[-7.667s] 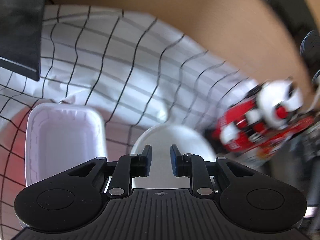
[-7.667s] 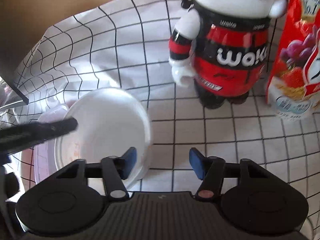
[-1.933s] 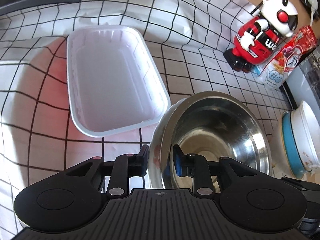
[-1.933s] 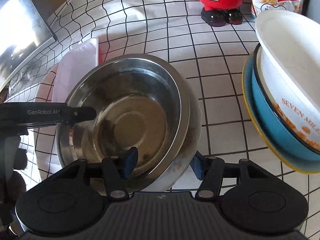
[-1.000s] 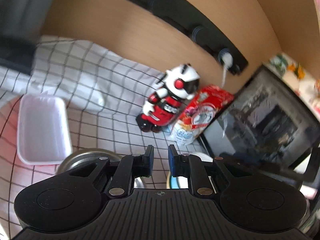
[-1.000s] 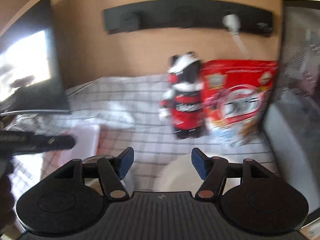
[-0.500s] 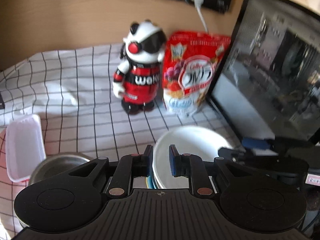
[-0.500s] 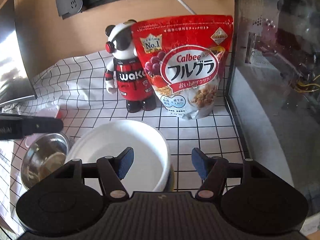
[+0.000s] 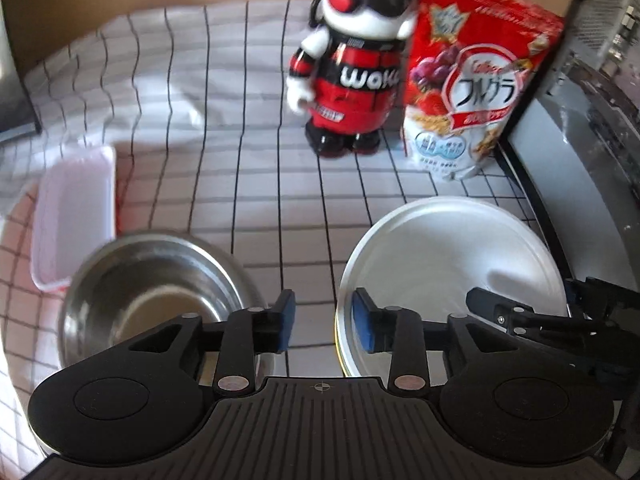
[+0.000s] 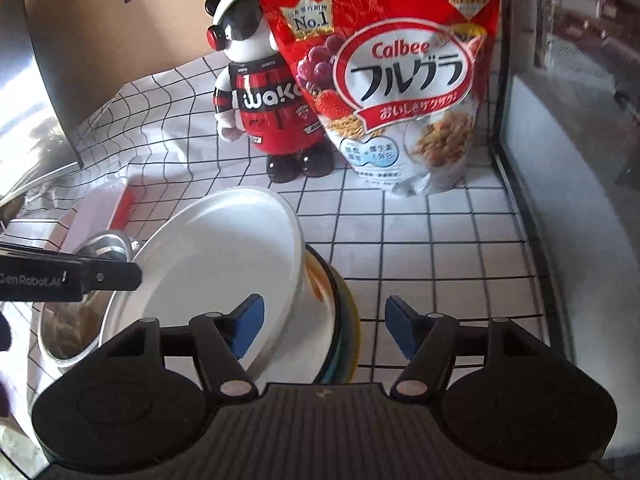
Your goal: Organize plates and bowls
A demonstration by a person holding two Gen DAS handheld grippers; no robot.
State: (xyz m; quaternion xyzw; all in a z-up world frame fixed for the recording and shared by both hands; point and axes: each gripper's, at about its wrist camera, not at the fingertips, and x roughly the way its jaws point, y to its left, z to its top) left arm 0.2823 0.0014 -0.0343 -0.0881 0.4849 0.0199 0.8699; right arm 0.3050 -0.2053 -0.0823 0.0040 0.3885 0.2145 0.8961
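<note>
A white bowl (image 9: 448,256) sits tilted on a blue and yellow plate (image 10: 346,316) at the front right; it also shows in the right wrist view (image 10: 216,256). A steel bowl (image 9: 152,280) stands left of it, also in the right wrist view (image 10: 76,328). My left gripper (image 9: 322,318) is open and empty, hovering over the gap between the two bowls, its right finger at the white bowl's left rim. My right gripper (image 10: 322,330) is open and empty, its jaws either side of the white bowl's right rim and the plate.
A white rectangular tray (image 9: 74,216) lies at the left on the checked cloth (image 9: 240,184). A red and black panda figure (image 9: 352,68) and a red cereal bag (image 10: 392,80) stand at the back. A glass-fronted appliance (image 10: 576,160) walls the right side.
Both grippers have dropped lower toward the bowls. My left gripper's jaws have opened from nearly shut. The right gripper has stayed open.
</note>
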